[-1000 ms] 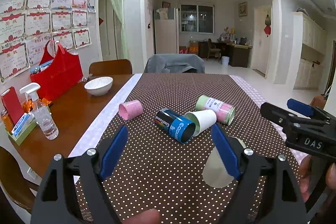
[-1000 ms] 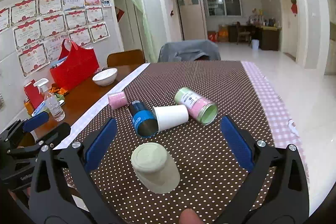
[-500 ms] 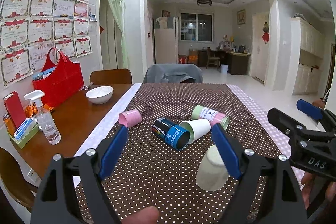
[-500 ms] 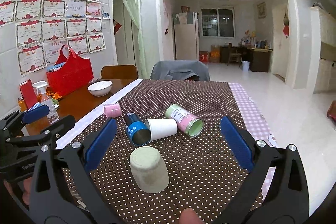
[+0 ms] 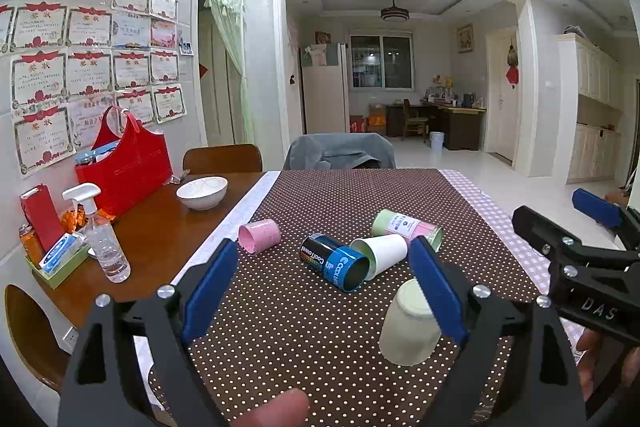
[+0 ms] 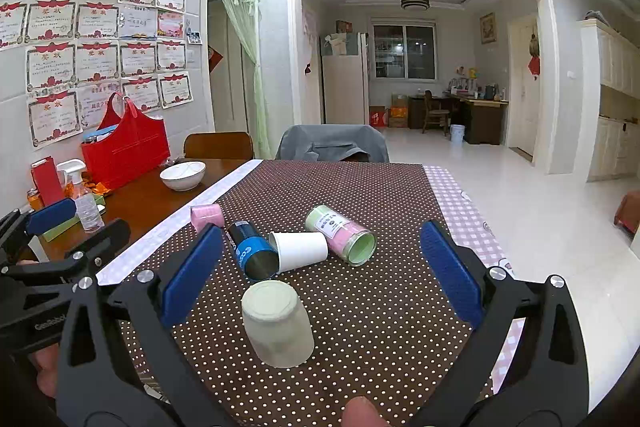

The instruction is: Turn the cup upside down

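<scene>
A pale green cup [image 6: 277,323] stands upside down on the dotted brown tablecloth [image 6: 372,311], base up; in the left wrist view it [image 5: 406,331] is partly behind my right finger. My right gripper [image 6: 316,279] is open and empty, held above and behind the cup. My left gripper [image 5: 324,291] is open and empty, to the left of the cup. Each gripper shows at the edge of the other's view.
Lying on the cloth beyond the cup: a blue-black can [image 6: 253,251], a white paper cup [image 6: 299,245], a green-pink can [image 6: 341,239] and a pink cup [image 6: 206,215]. A white bowl [image 6: 183,175], spray bottle [image 5: 102,235] and red bag [image 5: 126,163] stand on the wooden table at left.
Both grippers have risen and drawn back from the upside-down cup, which stays standing on the cloth. Both remain open.
</scene>
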Demonstrator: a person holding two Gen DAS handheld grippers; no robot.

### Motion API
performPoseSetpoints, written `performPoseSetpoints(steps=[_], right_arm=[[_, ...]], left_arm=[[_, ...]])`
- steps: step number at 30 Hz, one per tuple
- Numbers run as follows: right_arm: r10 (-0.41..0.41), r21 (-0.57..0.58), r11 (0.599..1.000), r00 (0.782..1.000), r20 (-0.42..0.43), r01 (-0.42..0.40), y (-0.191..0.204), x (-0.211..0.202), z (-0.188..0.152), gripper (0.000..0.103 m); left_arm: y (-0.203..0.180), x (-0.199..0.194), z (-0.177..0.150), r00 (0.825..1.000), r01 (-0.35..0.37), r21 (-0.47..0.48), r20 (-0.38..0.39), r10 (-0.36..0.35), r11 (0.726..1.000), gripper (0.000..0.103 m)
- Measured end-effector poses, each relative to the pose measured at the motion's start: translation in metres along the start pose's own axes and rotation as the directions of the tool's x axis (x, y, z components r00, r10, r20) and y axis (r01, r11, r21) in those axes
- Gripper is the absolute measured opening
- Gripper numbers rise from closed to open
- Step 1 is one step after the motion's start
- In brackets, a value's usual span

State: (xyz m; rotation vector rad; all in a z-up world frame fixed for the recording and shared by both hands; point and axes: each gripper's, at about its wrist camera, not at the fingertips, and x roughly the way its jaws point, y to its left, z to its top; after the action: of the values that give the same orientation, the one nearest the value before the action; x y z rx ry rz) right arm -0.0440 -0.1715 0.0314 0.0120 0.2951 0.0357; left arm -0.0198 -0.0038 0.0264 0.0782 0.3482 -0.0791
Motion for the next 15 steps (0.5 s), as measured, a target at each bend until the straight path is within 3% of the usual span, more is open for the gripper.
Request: performPoseSetpoints(steps=[15], right_arm=[[-0.007, 0.001, 1.0, 1.0, -0.002, 0.007, 0.0014, -0.0007, -0.0021, 0.097]], left_arm=[[-0.0008, -0.0085, 0.0018, 0.998, -0.044, 0.0, 0.049, 0.044, 0.999, 0.086]])
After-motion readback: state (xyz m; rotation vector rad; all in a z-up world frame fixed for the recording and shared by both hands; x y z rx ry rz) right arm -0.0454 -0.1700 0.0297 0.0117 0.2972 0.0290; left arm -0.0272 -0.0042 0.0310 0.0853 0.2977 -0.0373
